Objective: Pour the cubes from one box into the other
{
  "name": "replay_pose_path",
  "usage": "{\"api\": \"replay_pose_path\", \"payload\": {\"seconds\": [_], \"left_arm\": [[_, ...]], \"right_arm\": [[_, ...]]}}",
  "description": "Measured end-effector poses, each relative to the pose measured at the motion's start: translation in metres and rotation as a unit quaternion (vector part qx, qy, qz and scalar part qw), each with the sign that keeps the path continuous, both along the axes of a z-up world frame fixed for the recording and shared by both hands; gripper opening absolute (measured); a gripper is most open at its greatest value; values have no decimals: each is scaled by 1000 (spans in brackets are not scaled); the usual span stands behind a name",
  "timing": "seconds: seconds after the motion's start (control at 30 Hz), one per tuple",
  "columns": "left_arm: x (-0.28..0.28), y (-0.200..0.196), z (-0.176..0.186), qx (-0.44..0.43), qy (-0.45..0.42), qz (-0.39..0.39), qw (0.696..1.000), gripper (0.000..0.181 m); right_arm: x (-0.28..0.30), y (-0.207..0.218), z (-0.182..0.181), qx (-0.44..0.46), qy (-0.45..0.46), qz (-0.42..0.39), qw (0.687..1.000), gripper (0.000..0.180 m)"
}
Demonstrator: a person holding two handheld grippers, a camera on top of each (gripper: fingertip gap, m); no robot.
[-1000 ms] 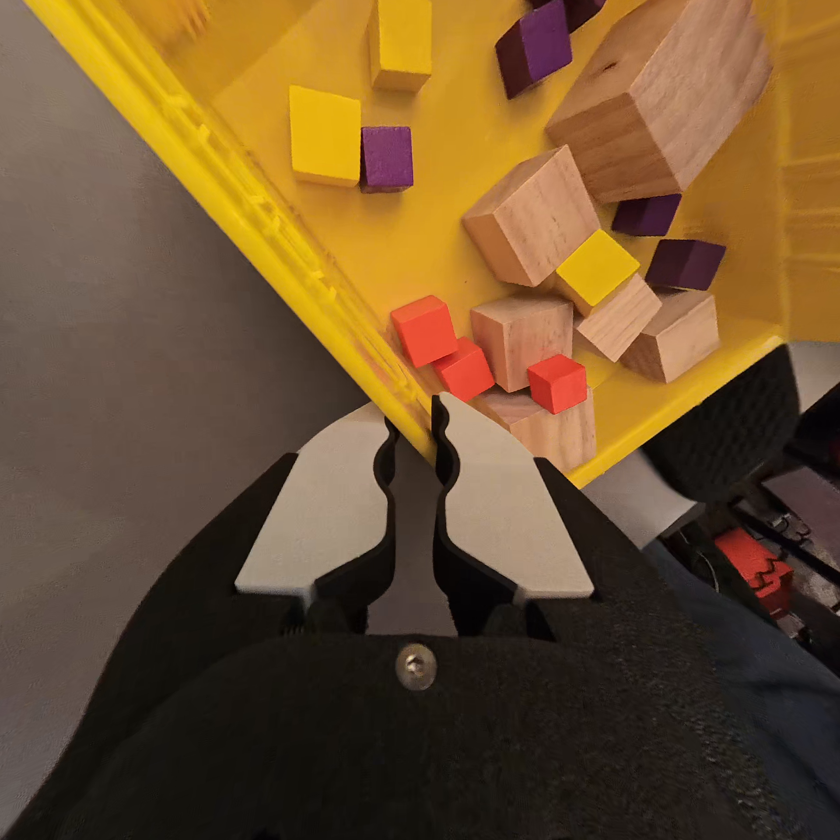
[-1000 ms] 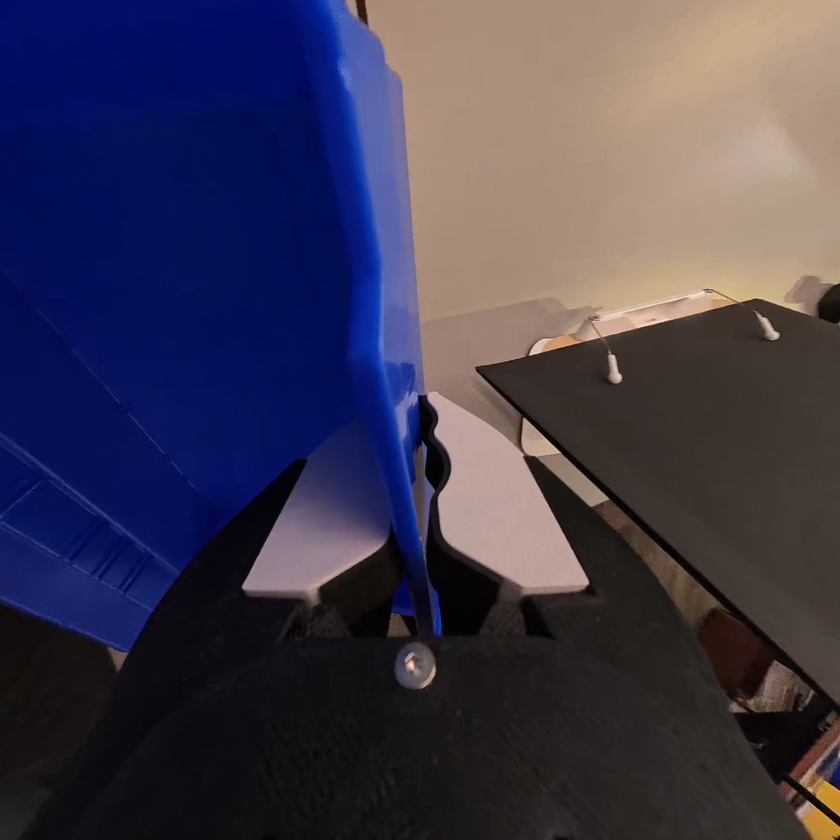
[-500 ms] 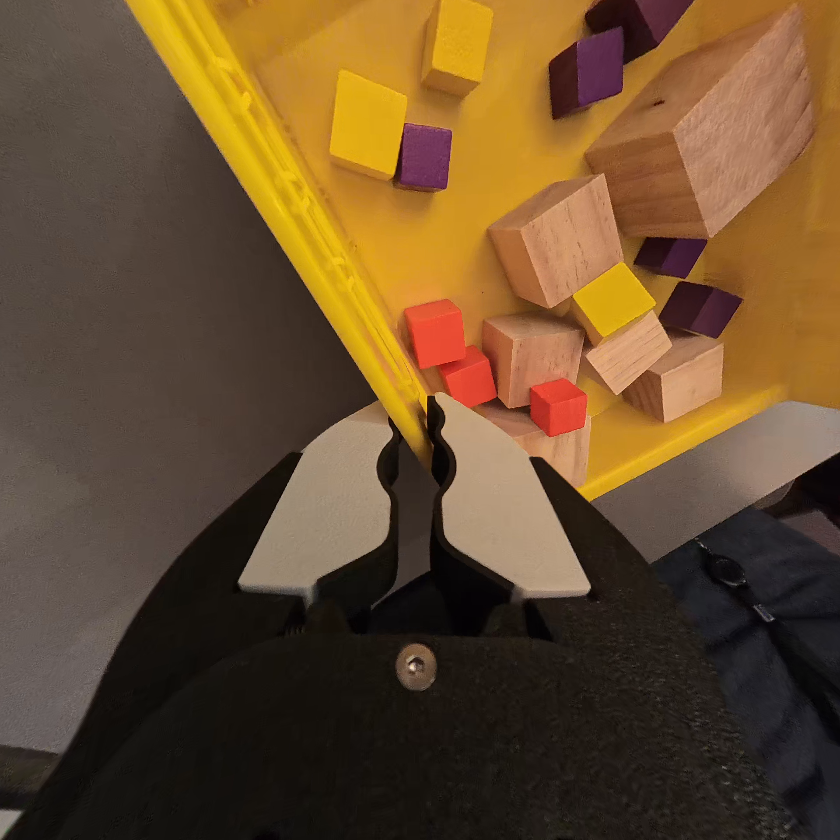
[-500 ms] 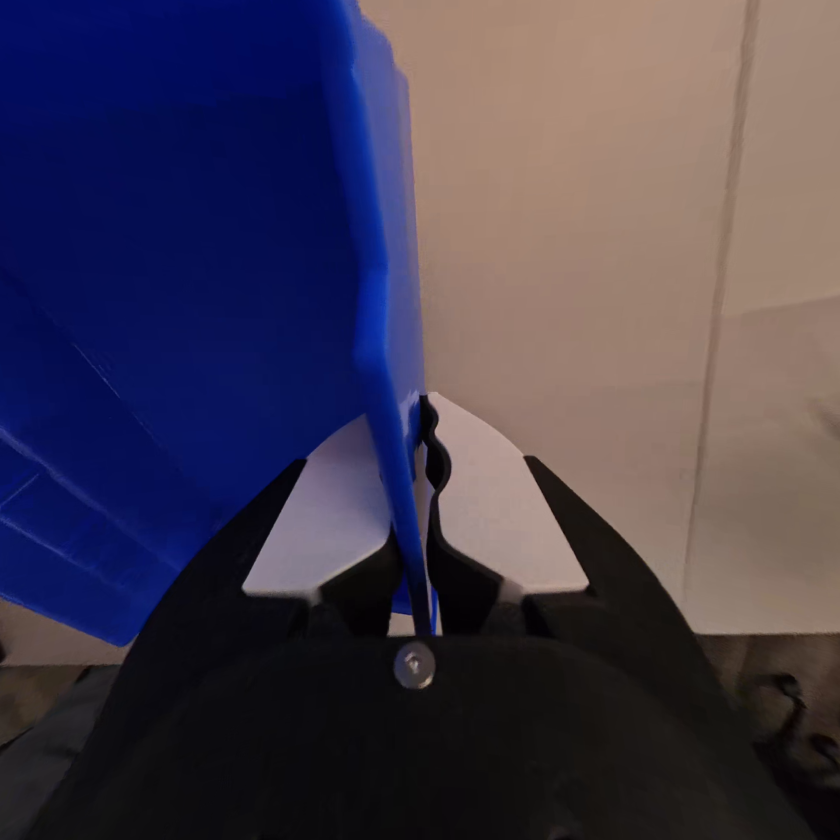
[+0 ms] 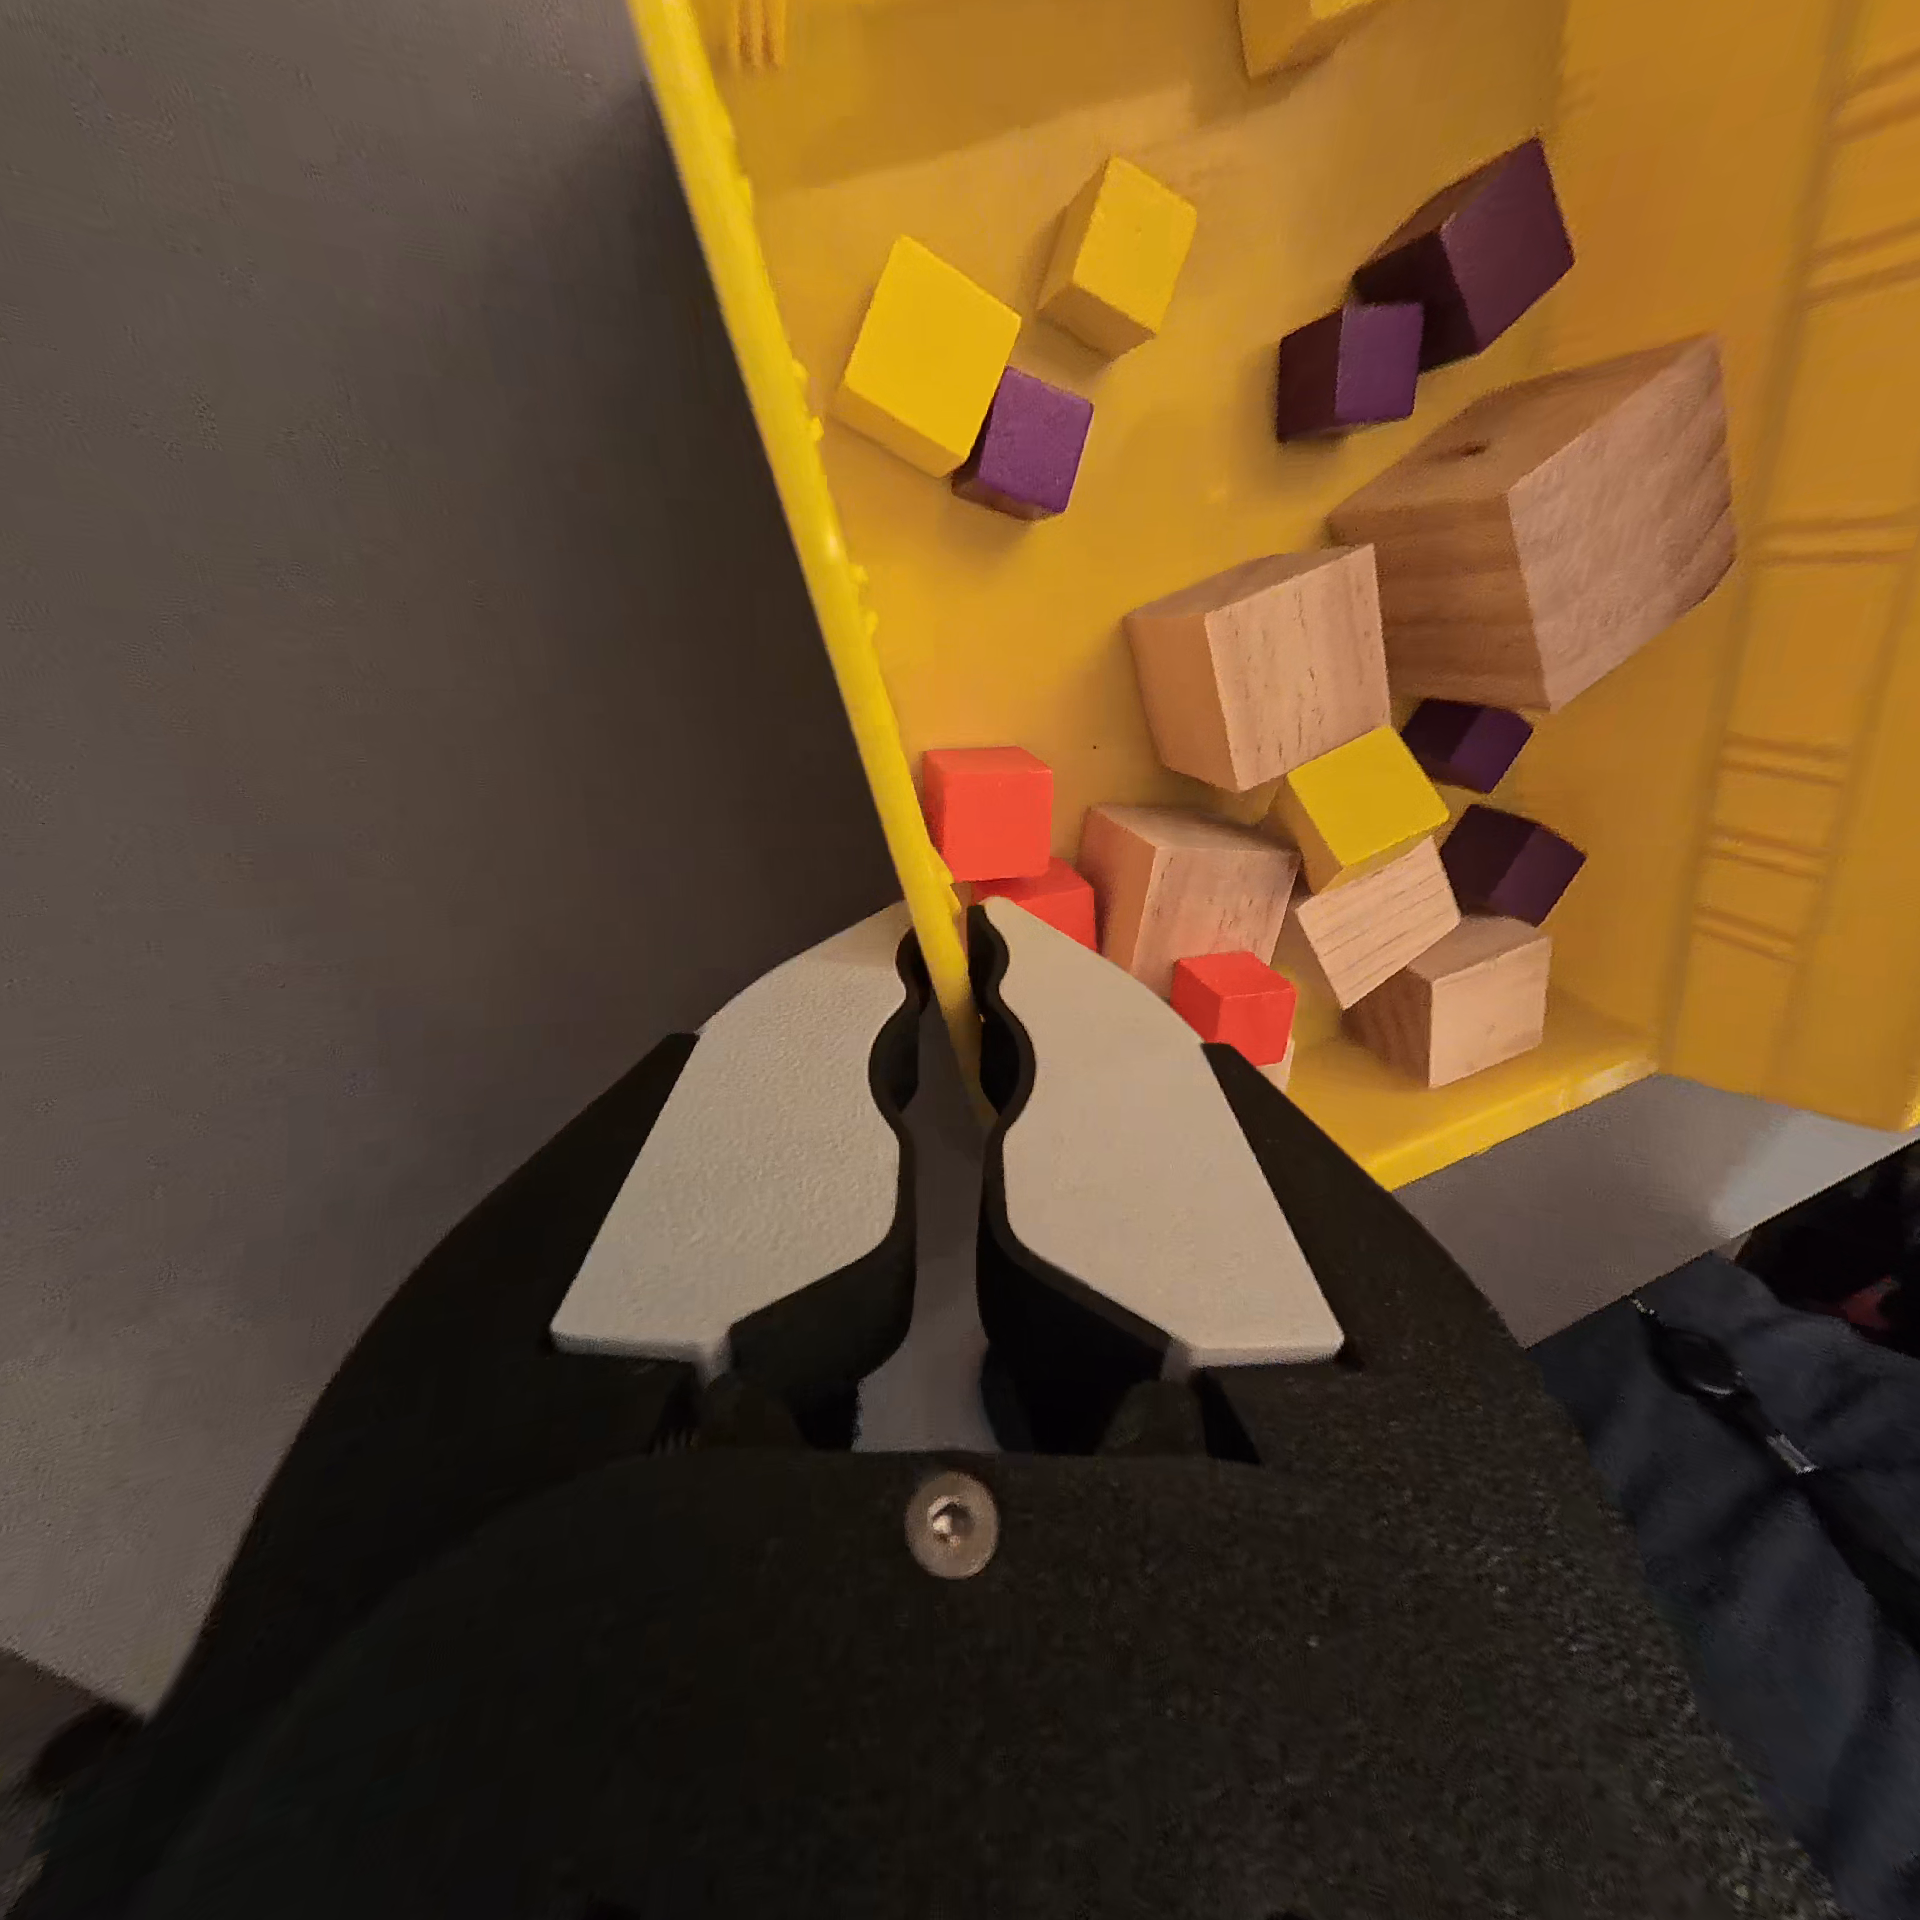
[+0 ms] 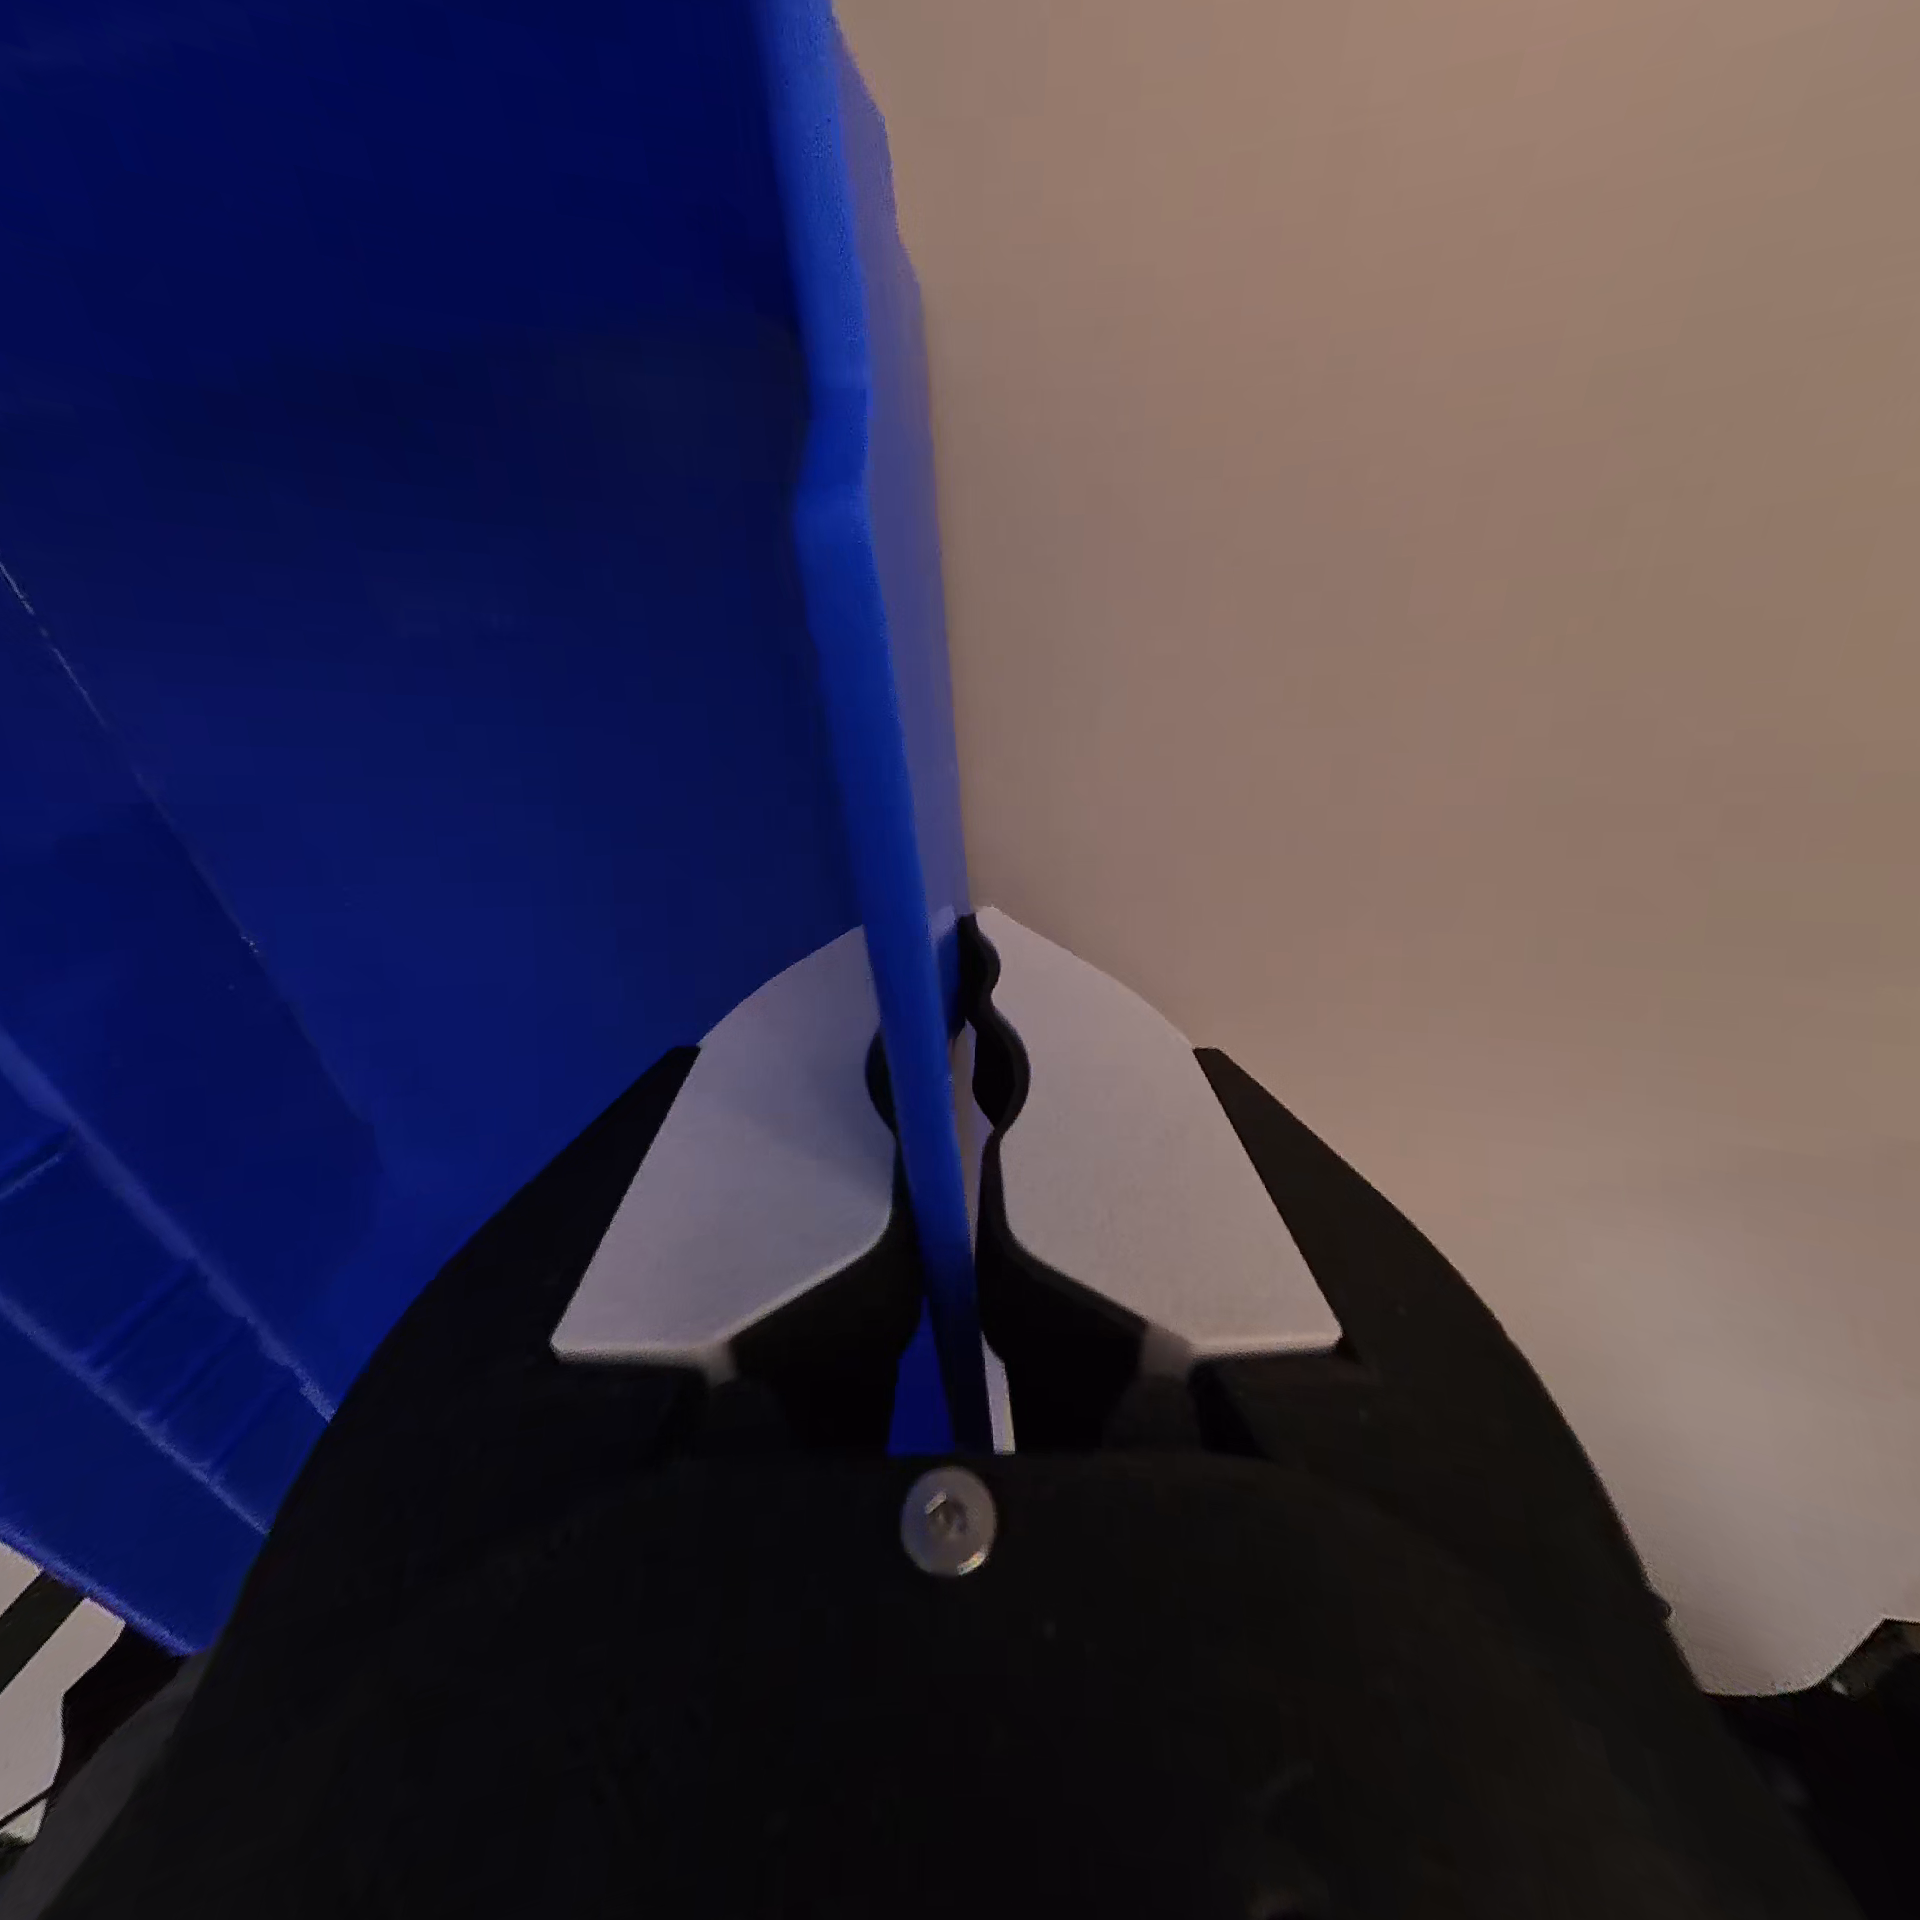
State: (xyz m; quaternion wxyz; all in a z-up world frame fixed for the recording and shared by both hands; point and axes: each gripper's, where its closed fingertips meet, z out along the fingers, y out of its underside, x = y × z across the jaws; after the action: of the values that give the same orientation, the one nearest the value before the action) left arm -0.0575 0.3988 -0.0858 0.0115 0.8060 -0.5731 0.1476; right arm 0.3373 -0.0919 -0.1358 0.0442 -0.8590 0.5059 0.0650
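Observation:
My left gripper [image 5: 948, 935] is shut on the near wall of a yellow box [image 5: 790, 374] in the left wrist view. The box holds several cubes: plain wooden ones [image 5: 1262, 665], orange [image 5: 987, 810], yellow [image 5: 930, 353] and purple [image 5: 1034, 442]. They lie mostly toward the near right of the box floor. My right gripper [image 6: 956, 935] is shut on the wall of a blue box [image 6: 416, 623] in the right wrist view. The blue box fills the left of that view; I see no cubes in the part of it that shows.
A grey surface [image 5: 364, 623] lies left of the yellow box. Dark fabric [image 5: 1714, 1455] shows at the lower right of the left wrist view. A plain beige wall [image 6: 1455, 520] fills the right of the right wrist view.
The yellow box has swung in view, its wall now standing steeper, and the cubes have shifted a little. The right wrist view has turned away from a black board toward a bare wall.

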Motion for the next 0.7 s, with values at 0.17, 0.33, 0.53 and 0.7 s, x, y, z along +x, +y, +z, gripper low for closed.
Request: {"api": "replay_pose_path", "payload": {"seconds": [0.17, 0.33, 0.53, 0.7], "left_arm": [[-12, 18, 0, 22, -15, 13, 1000, 5], [-29, 27, 0, 34, -4, 24, 999, 5], [-46, 40, 1, 30, -29, 50, 998, 5], [-57, 52, 1, 39, -40, 69, 996, 5]], "right_arm": [[4, 9, 3, 16, -18, 14, 1000, 7], [15, 10, 15, 51, -65, 10, 997, 35], [30, 0, 50, 84, -174, 6, 981, 36], [31, 19, 117, 168, -329, 18, 929, 36]]}}
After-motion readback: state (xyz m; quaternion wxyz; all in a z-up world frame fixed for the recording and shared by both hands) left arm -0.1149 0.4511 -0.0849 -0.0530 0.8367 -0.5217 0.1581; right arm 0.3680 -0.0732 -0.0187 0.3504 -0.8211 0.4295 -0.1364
